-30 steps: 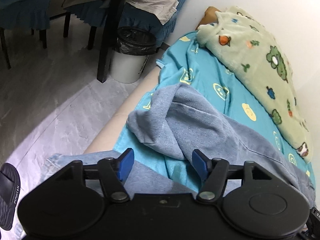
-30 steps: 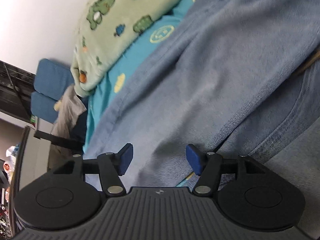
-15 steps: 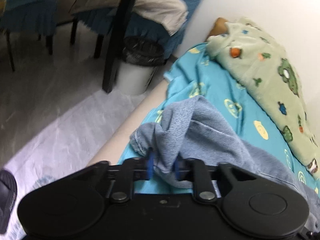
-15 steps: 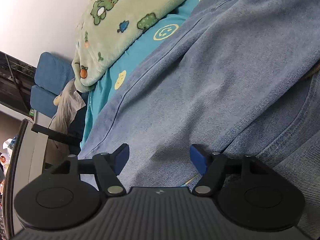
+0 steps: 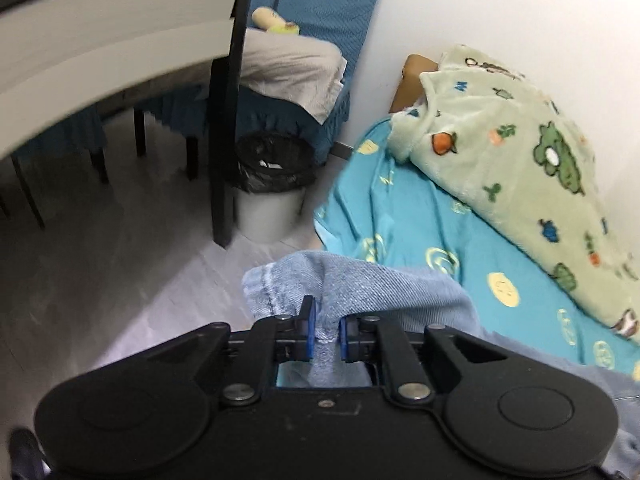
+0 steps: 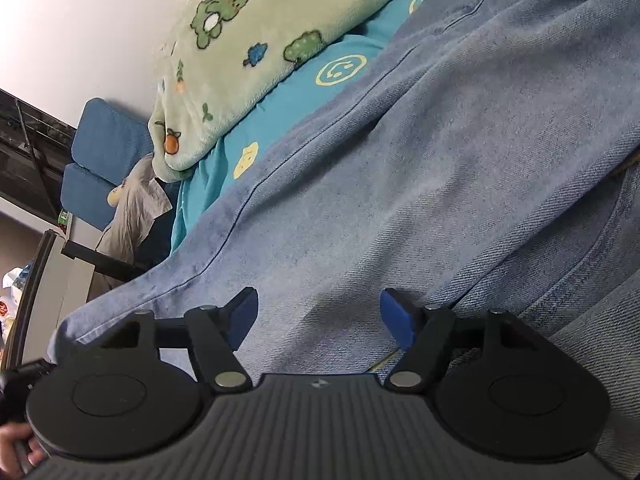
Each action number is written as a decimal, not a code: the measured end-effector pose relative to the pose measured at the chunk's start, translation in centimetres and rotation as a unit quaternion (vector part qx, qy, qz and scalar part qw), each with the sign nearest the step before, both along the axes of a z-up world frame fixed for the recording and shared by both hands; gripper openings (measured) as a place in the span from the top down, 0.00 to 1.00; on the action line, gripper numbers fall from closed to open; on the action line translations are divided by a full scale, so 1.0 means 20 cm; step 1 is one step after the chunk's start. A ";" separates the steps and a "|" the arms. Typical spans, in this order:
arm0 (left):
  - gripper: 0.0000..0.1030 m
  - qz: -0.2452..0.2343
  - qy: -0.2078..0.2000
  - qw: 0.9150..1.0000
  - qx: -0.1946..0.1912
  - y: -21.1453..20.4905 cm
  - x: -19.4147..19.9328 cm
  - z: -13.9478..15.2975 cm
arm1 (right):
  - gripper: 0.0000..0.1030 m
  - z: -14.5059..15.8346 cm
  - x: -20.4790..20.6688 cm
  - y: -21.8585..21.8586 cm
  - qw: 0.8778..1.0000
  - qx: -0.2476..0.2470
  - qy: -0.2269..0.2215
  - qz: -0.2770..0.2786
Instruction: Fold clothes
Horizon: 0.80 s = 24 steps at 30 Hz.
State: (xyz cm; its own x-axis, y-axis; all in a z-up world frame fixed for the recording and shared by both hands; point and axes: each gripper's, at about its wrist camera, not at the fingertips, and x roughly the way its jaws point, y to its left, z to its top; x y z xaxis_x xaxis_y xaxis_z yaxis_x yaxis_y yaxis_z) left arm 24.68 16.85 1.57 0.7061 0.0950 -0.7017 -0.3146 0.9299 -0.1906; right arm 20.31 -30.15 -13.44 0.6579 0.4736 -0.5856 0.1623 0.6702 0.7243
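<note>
left gripper (image 5: 325, 330) pinches hem of jeans (image 5: 360, 284), lifted off bed's floor-side edge | right gripper (image 6: 320, 320) wide open, empty, low over denim | leg's long axis runs along blue sheet (image 5: 420, 220) from left tongs toward right | green blanket (image 5: 520, 168) wall-side, bin (image 5: 268, 184) beyond foot; nothing blocks

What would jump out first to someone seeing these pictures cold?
Pale blue jeans sprawl across a bright turquoise sheet, one bunched end pinched in the left gripper. Along the wall lies a green cartoon blanket. The right gripper hangs open over the denim.
</note>
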 end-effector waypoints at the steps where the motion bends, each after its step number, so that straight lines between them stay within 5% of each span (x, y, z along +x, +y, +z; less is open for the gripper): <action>1: 0.90 0.001 0.005 1.000 0.004 0.01 0.04 -0.01 | 0.31 0.00 0.00 0.00 1.000 -0.001 0.000 0.000; 8: 0.88 0.009 0.024 0.999 0.046 0.00 0.29 -0.24 | 0.31 -0.01 0.01 0.02 1.000 -0.014 -0.003 0.007; 11: 0.82 0.037 0.022 0.999 0.024 0.02 0.31 -0.32 | 0.31 -0.01 0.02 0.03 0.999 -0.027 -0.008 0.014; 16: 0.52 0.039 0.025 0.999 0.003 0.03 0.26 -0.36 | 0.29 -0.01 0.03 0.05 0.999 -0.041 -0.015 0.022; 24: 0.50 0.064 0.006 0.995 -0.072 0.04 -0.02 -0.35 | 0.29 0.01 0.01 0.06 0.998 -0.051 -0.020 0.028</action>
